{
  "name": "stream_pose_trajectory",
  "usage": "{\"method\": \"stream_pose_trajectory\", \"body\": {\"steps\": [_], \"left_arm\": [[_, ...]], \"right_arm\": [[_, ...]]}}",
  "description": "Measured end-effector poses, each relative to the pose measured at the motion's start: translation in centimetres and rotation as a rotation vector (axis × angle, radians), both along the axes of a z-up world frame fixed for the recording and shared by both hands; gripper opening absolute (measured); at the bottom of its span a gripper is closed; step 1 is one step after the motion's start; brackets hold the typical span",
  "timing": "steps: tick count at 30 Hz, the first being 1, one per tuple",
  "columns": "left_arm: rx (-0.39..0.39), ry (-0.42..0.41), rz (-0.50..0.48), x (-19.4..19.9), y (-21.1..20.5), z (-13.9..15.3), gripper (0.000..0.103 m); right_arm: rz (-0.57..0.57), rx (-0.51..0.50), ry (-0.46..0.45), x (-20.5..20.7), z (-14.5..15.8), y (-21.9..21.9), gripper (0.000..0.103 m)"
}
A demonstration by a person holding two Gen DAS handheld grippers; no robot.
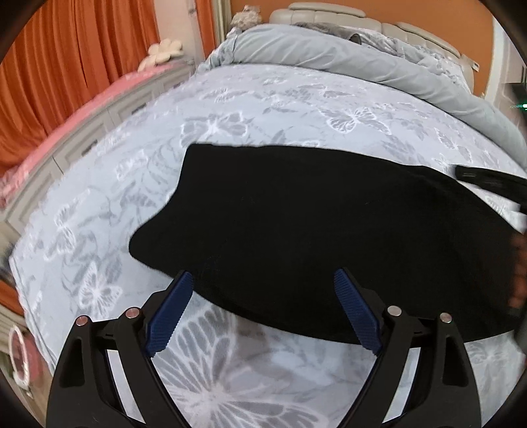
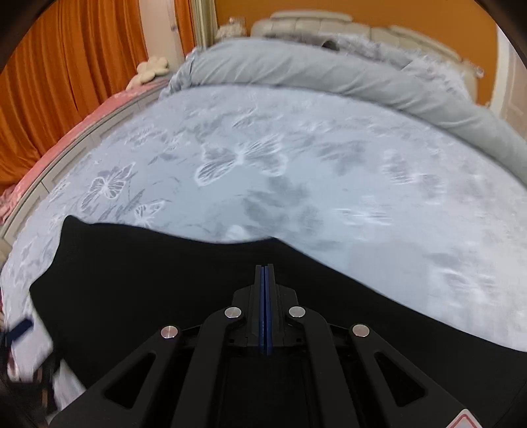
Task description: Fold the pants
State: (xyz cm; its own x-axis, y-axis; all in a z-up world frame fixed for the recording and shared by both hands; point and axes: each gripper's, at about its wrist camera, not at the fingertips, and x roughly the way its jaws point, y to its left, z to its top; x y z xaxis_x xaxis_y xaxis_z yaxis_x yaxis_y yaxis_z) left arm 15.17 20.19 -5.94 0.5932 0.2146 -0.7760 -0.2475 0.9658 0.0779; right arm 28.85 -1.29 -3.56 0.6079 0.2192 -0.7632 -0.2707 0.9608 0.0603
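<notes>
Black pants (image 1: 296, 210) lie flat across a grey butterfly-print bed sheet (image 1: 247, 108). My left gripper (image 1: 263, 275) hovers open over their near edge, its blue pads (image 1: 179, 296) wide apart with nothing pressed between them. My right gripper (image 1: 461, 173) comes in from the right at the pants' far edge. In the right wrist view the right gripper (image 2: 265, 268) is shut, pads together, tips down on the black pants (image 2: 148, 280), whose far edge humps up just ahead of them. One left-gripper pad (image 2: 21, 326) shows at the lower left.
A rolled grey duvet (image 1: 329, 56) lies across the head of the bed below a beige headboard (image 1: 322, 10). Orange curtains (image 1: 66, 66) hang at the left, behind a pink-covered bench (image 1: 82, 112) with a flower cushion (image 1: 163, 52). Bare sheet surrounds the pants.
</notes>
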Motion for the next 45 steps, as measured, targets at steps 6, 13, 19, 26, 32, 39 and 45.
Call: {"method": "stream_pose_trajectory", "body": {"steps": [6, 13, 19, 26, 32, 39, 45], "left_arm": [[0.035, -0.006, -0.035, 0.1, -2.2, 0.2, 0.086], [0.069, -0.008, -0.054, 0.4, -5.2, 0.0, 0.086], [0.107, -0.023, -0.084, 0.2, -8.3, -0.1, 0.091], [0.017, -0.053, -0.112, 0.1, -10.5, 0.4, 0.097], [-0.077, -0.048, -0.114, 0.2, -11.5, 0.8, 0.097], [-0.126, -0.05, -0.114, 0.2, -12.2, 1.2, 0.097], [-0.127, -0.047, -0.121, 0.2, -12.2, 1.1, 0.097]], "right_arm": [[-0.218, -0.007, -0.03, -7.0, 2.2, -15.0, 0.013], [-0.652, 0.113, -0.031, -15.2, 1.3, -33.7, 0.028], [-0.808, 0.077, -0.058, -20.2, 1.4, -41.3, 0.059], [-0.988, 0.139, -0.038, -24.5, 0.2, -50.1, 0.066], [-1.01, 0.237, 0.021, -25.7, -2.9, -54.1, 0.066], [-0.933, 0.334, 0.024, -22.5, -4.9, -54.3, 0.066], [-0.893, 0.165, 0.066, -19.1, -5.5, -51.8, 0.011]]}}
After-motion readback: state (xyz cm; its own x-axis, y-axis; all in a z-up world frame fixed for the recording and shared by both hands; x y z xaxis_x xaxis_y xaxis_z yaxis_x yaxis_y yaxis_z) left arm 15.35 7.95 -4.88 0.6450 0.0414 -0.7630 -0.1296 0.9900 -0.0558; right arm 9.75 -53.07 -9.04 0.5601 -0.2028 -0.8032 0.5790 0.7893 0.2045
